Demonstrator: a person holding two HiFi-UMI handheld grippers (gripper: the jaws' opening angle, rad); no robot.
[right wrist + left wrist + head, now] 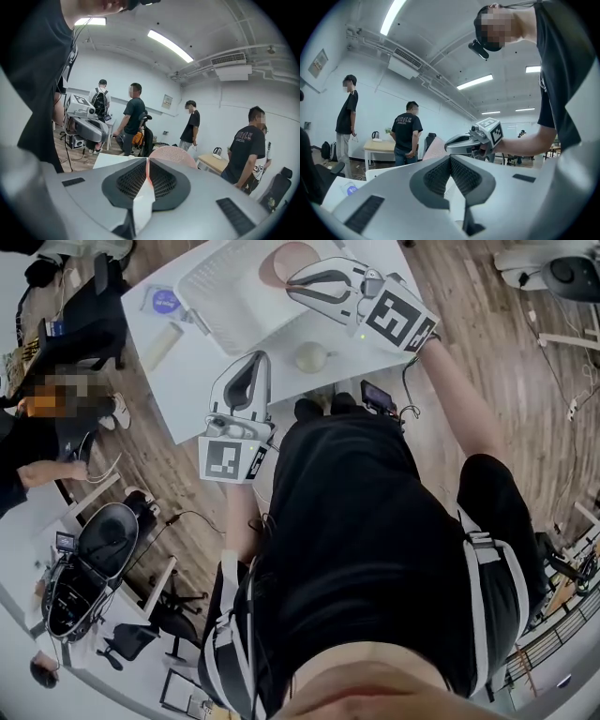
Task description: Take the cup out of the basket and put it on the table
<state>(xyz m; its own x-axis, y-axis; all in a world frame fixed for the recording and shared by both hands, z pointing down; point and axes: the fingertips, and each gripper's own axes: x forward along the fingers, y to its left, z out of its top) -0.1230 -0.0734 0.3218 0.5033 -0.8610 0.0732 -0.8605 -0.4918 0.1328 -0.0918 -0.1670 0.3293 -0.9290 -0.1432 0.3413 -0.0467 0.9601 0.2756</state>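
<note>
l gripper [451,158], r gripper [147,162]: jaws together; r over basket [208,285].

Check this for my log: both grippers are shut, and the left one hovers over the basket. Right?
Not quite: the head view shows the right gripper over the basket; the left gripper is short of it, near the table edge. Both are shut.

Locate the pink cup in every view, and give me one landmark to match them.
Head view: pink cup at top centre, in the white basket, beside the right gripper.
Left gripper view: centre, just left of the right gripper.
Right gripper view: centre, just beyond this gripper's tips.
Shared landmark: the right gripper, next to the cup in all three.
</note>
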